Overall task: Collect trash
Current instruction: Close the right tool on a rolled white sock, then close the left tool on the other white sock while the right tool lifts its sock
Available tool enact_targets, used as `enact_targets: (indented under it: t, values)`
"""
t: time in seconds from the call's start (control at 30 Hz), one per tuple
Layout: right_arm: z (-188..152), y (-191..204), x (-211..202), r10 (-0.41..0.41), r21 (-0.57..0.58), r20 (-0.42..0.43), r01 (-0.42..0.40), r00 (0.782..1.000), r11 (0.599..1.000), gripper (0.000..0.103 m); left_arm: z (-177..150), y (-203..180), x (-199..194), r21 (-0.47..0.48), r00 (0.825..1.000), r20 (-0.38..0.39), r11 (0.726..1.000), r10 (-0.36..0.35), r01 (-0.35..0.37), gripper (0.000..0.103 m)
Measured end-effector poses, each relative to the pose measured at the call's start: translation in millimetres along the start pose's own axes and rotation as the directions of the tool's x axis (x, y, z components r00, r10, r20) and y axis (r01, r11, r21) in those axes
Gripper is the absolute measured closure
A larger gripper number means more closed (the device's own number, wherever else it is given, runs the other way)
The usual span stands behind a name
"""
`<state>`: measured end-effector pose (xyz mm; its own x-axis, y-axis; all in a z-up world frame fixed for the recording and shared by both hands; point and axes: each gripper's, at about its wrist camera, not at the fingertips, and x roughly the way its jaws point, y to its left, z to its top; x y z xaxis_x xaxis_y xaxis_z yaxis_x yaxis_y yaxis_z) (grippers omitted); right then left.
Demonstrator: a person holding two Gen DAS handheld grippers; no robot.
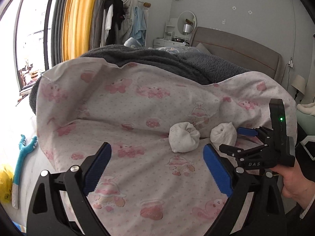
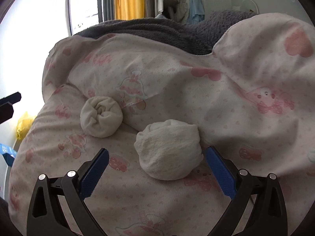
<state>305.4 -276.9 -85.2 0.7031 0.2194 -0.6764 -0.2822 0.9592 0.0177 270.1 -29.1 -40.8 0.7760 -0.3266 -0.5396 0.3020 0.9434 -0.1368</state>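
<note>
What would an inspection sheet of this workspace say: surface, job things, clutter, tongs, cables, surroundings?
Surface: pink-print quilt, rumpled, over a grey blanket.
Job's things: two white balled wads; left wad and right wad lie apart on the quilt.
Clutter: yellow bag and blue toy beside the bed.
Tongs: left tongs open, empty; right tongs open, right wad just ahead of the tips.
Cables: wall cord by the headboard.
Surroundings: window, yellow curtain, hung clothes, round mirror.

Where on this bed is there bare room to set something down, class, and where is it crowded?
Free: the flat pink-print sheet in front of the left gripper, up to the folded-back quilt. Crowded: around the two white sock balls, where the right gripper sits.
</note>
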Motion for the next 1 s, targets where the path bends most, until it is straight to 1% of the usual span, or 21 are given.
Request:
enact_targets:
  t: [0.2,0.27,0.33,0.4,0.47,0.53,0.63,0.77,1.0]
  values:
    - [2.2,-6.5,12.6,0.041,-0.004,-0.029,-0.041,0.999,0.999,0.003,-0.7,-7.5,25.3,0.017,0.999,-0.041,1.000,-0.024,0.025,0.008]
    - [2.1,-9.9,12.8,0.049,-0.007,-0.027,-0.049,0.998,0.999,0.006,-1.4,-12.0,33.5,0.033,0.998,-0.053,0.999,-0.038,0.039,0.009]
    - [2.0,-10.9,14.6,0.047,-0.019,-0.034,-0.048,0.998,0.999,0.021,-1.7,-16.1,42.3,0.045,0.996,-0.069,0.997,-0.058,0.062,0.009]
    - [0.8,-12.7,15.9,0.030,-0.031,-0.045,-0.031,0.999,0.999,0.030,-1.0,-19.8,50.4,0.047,0.992,-0.083,0.994,-0.094,0.098,0.010]
    - [-0.3,-16.3,16.7,0.043,-0.024,-0.053,-0.044,0.998,0.999,0.035,-0.5,-24.0,57.2,0.051,0.989,-0.095,0.991,-0.116,0.121,0.010]
    - [-1.8,-20.5,14.3,0.062,-0.019,-0.053,-0.063,0.997,0.998,0.041,-0.5,-27.6,64.8,0.055,0.985,-0.111,0.989,-0.133,0.140,0.012]
    - [-3.8,-23.8,8.9,0.081,-0.023,-0.049,-0.082,0.996,0.996,0.046,0.0,-30.3,76.2,0.050,0.982,-0.130,0.989,-0.133,0.141,0.014]
    - [-4.7,-26.5,-2.0,0.090,-0.036,-0.025,-0.091,0.996,0.995,0.048,1.9,-32.1,88.0,0.038,0.982,-0.148,0.992,-0.117,0.124,0.016]
    - [-2.9,-35.9,-17.9,0.167,-0.003,0.009,-0.167,0.986,0.986,0.050,5.2,-31.7,106.8,-0.005,0.975,-0.173,0.990,-0.139,0.140,0.022]
